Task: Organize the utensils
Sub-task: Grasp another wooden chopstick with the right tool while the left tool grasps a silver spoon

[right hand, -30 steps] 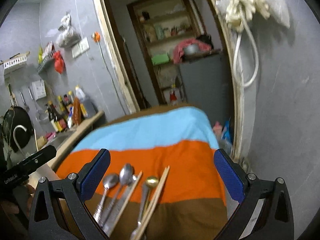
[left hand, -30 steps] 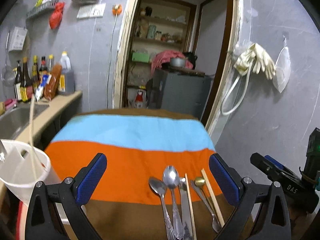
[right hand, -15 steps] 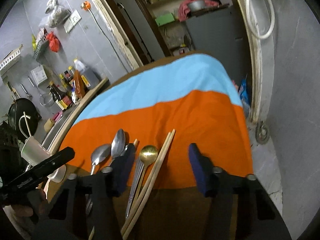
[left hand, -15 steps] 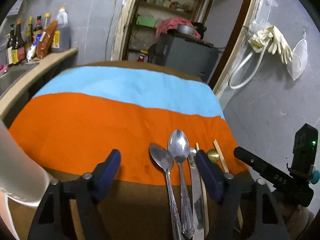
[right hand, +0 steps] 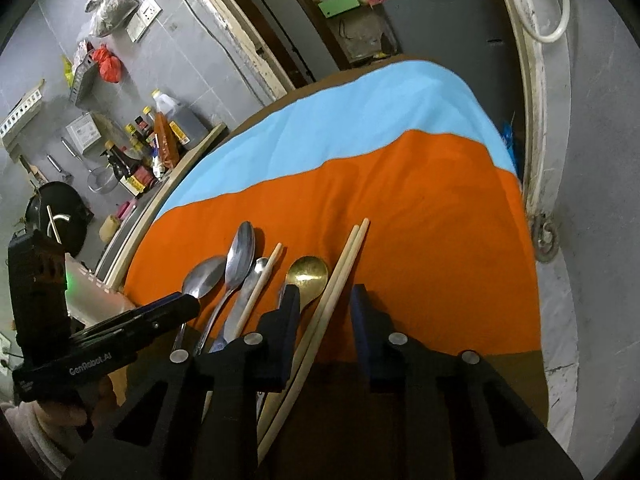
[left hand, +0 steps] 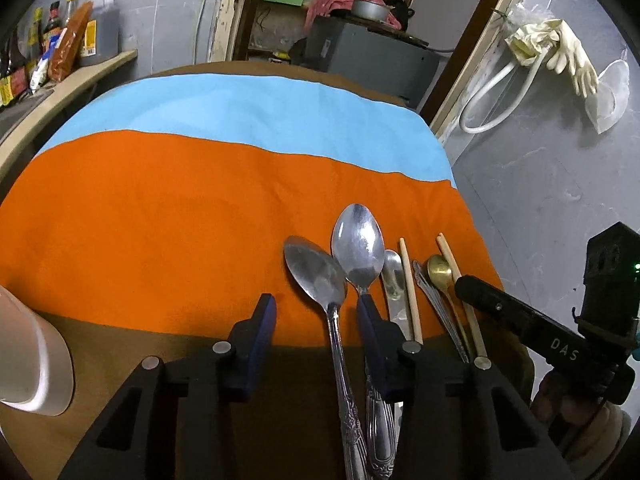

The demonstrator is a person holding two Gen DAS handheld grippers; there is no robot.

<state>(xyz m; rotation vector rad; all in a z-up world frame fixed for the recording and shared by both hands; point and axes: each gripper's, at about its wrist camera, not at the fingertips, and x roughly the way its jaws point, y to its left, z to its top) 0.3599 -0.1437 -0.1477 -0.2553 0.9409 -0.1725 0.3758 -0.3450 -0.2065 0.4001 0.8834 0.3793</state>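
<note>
Several utensils lie side by side on the striped cloth (left hand: 160,208): two steel spoons (left hand: 316,272), a knife (left hand: 394,280), a single chopstick (left hand: 409,284), a small gold spoon (left hand: 439,268) and a chopstick pair (right hand: 340,276). My left gripper (left hand: 316,312) is partly open, its jaws either side of the left steel spoon's handle, just above the cloth. My right gripper (right hand: 324,300) is partly open, its jaws either side of the chopstick pair, with the gold spoon (right hand: 308,276) by its left finger.
A white utensil cup (left hand: 32,360) stands at the table's left edge. A counter with sauce bottles (left hand: 68,36) lies beyond it. The wall and a doorway (left hand: 360,20) bound the table's right and far sides.
Both grippers have dropped towards the utensils and narrowed from wide open. The left one now straddles a steel spoon, the right one the chopstick pair.
</note>
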